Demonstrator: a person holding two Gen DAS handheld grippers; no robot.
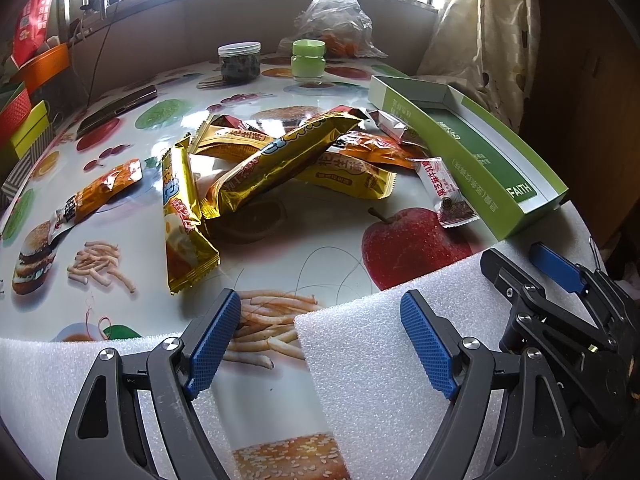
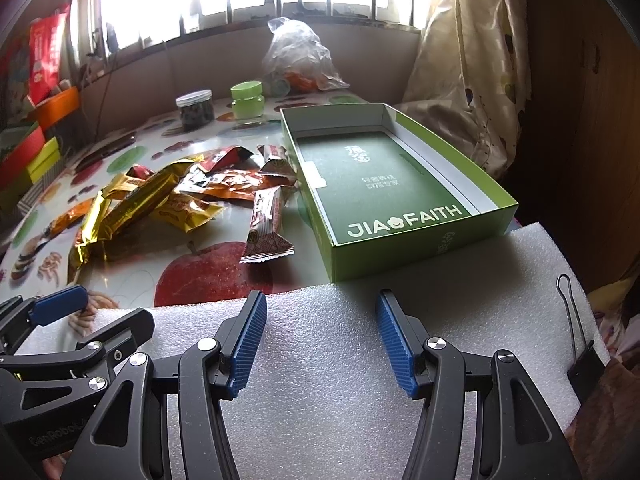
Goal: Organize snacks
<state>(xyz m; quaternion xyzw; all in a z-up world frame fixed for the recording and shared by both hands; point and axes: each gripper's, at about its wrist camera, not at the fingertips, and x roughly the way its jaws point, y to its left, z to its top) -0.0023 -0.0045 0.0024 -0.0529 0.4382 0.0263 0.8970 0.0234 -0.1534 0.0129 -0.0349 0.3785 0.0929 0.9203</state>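
Several snack packets lie in a loose pile [image 1: 288, 152] on the printed tablecloth, gold, orange and red ones; the same pile [image 2: 172, 192] shows in the right wrist view. A long gold packet [image 1: 276, 160] rests on top. A red-and-white bar [image 1: 448, 192] [image 2: 266, 222] lies beside the open green box [image 1: 476, 148] [image 2: 384, 184], which holds nothing. My left gripper [image 1: 320, 344] is open over the table's near edge, short of the pile. My right gripper [image 2: 320, 344] is open above white foam, just before the box. Neither holds anything.
A dark-filled jar [image 1: 239, 61] and a green-lidded jar [image 1: 308, 59] stand at the back, with a plastic bag [image 1: 334, 20] behind. A phone [image 1: 118, 109] lies far left. White foam sheets [image 2: 340, 360] cover the near edge. A binder clip [image 2: 584, 364] sits at right.
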